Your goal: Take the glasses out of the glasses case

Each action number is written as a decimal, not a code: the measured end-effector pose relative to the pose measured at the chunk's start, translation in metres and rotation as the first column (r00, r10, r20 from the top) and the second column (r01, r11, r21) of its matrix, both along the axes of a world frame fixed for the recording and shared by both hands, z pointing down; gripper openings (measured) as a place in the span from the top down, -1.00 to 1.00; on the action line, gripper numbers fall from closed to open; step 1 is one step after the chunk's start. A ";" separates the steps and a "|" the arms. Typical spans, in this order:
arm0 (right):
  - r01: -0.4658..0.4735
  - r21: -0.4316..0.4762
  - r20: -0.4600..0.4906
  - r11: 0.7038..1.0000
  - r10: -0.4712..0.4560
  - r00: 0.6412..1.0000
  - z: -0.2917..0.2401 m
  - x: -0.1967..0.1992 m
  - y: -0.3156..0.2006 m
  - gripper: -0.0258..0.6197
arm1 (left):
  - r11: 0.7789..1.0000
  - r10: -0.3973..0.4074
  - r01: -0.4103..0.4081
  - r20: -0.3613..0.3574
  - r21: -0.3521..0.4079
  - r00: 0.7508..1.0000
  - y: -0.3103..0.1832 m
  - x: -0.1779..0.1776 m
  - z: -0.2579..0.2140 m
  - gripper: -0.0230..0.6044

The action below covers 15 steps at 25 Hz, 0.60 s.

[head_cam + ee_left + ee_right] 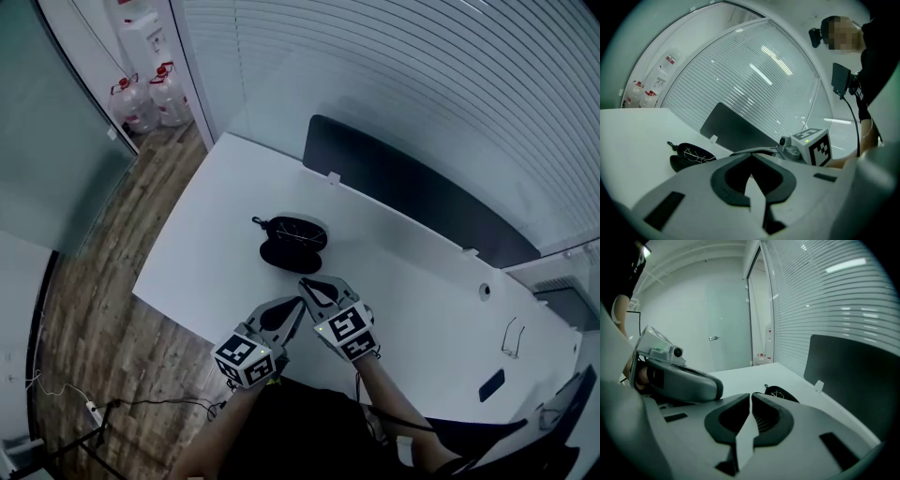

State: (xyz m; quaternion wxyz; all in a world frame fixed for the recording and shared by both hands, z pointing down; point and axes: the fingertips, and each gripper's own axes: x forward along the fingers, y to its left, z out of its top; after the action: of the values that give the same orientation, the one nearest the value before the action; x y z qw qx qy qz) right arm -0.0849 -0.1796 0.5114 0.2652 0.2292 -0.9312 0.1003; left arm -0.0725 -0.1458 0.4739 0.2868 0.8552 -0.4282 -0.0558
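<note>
1. Glasses case (pixel 292 242) is lying open on the counter (pixel 225 234), w/ thin wire glasses (pixel 693 153) sitting inside.
2. Left tongs (pixel 296 306) and right tongs (pixel 307 283) are hovering side by side near the counter's front edge, short of the case. Both are pinched together, nothing between.
3. Risk: a hard pinch could be bending the thin frame. The light case may be dragging along unless pinned.
4. Counting: one case, one pair inside, two tongs. Possibly a second pair (pixel 511 336) is lying far right, too small to confirm.
</note>
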 end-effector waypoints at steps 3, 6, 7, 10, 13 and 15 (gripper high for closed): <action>0.005 0.001 -0.022 1.000 -0.005 1.000 0.005 -0.001 -0.010 0.86 | 1.000 -0.008 0.008 -0.001 -0.009 1.000 -0.010 -0.001 0.005 0.89; 0.024 0.021 -0.065 0.999 -0.023 0.998 0.010 -0.004 -0.023 0.86 | 1.000 -0.017 0.017 -0.006 -0.015 1.000 -0.023 -0.005 0.011 0.89; 0.032 0.027 -0.080 0.999 -0.030 0.996 0.012 -0.004 -0.027 0.86 | 1.000 -0.020 0.020 -0.008 -0.017 1.000 -0.027 -0.006 0.013 0.89; 0.053 0.038 -0.109 0.998 -0.048 0.993 0.018 -0.005 -0.039 0.86 | 0.999 -0.029 0.029 -0.014 -0.025 0.999 -0.039 -0.006 0.018 0.89; 0.070 0.050 -0.126 0.996 -0.063 0.990 0.022 -0.006 -0.051 0.86 | 0.999 -0.036 0.036 -0.016 -0.031 0.999 -0.049 -0.006 0.023 0.89; 0.081 0.051 -0.146 0.995 -0.072 0.987 0.024 -0.005 -0.056 0.85 | 0.999 -0.042 0.041 -0.024 -0.035 0.999 -0.055 -0.006 0.026 0.89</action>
State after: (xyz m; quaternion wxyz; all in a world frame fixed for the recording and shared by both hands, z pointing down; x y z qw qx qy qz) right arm -0.0902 -0.2361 0.5358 0.3288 0.2073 -0.9202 0.0469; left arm -0.0784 -0.2012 0.4995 0.3055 0.8402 -0.4433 -0.0649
